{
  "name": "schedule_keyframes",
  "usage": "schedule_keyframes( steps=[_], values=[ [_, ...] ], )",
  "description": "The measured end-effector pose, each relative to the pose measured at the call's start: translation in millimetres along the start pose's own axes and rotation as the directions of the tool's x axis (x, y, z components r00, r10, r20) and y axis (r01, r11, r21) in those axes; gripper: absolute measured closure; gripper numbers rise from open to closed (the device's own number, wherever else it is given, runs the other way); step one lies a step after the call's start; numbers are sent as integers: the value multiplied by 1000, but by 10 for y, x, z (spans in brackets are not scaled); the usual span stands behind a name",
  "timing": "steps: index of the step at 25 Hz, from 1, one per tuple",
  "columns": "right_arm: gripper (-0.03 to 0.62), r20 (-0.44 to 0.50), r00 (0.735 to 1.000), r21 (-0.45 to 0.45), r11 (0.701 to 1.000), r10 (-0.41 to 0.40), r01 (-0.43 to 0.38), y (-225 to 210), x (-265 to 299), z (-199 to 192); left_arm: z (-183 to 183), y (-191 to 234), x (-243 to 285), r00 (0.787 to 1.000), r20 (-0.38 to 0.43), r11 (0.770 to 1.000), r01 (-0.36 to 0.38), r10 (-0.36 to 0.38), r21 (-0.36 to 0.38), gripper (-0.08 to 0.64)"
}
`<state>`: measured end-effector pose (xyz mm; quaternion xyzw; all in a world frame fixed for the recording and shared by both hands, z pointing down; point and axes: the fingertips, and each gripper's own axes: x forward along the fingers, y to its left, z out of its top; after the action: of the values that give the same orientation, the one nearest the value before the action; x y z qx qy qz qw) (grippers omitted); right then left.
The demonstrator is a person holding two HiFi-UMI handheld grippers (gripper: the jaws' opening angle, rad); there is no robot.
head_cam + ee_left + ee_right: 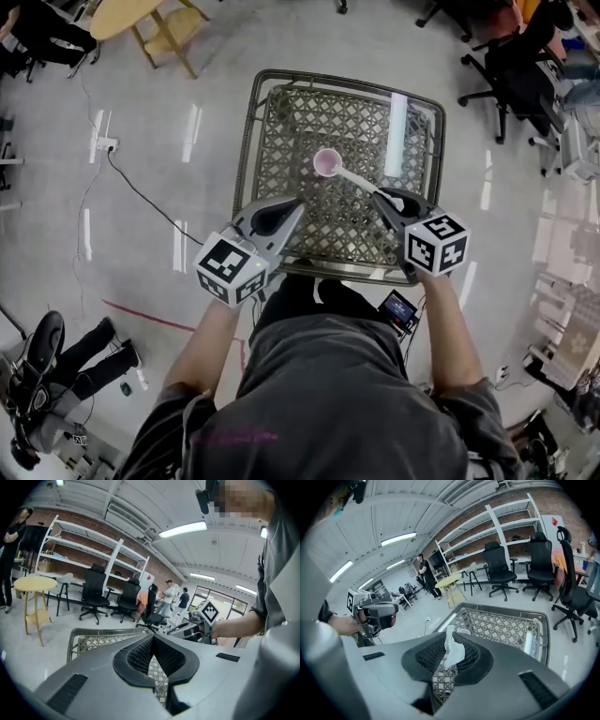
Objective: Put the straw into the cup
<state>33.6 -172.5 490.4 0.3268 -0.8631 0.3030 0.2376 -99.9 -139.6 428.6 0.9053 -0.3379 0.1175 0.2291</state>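
Note:
A small pink cup (327, 163) stands upright near the middle of a metal lattice table (281, 112). My right gripper (387, 200) is shut on a white straw (364, 183), which slants up and left from the jaws; its far end reaches the cup's near rim. In the right gripper view the straw (451, 648) sticks up between the pads, with the cup (463, 631) just behind it. My left gripper (296, 205) hovers over the table's near left part, below and left of the cup. Its jaws are shut, with nothing between them (153, 639).
A bright white streak (397, 134) lies along the table's right side. Office chairs (511, 70) stand at the back right and a wooden stool (150, 23) at the back left. A cable and power strip (105, 145) lie on the floor to the left.

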Motion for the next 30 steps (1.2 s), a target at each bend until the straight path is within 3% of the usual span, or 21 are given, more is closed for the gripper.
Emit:
schedule_keyframes(
  steps=[6, 30],
  values=[
    [548, -56, 998, -18, 1000, -11, 10, 115, 298, -55, -94, 162, -138, 1000, -9, 1000, 13, -13, -24, 549],
    [548, -233, 969, -88, 994, -80, 61, -250, 989, -384, -182, 415, -158, 999, -28, 998, 18, -20, -67, 549]
  ],
)
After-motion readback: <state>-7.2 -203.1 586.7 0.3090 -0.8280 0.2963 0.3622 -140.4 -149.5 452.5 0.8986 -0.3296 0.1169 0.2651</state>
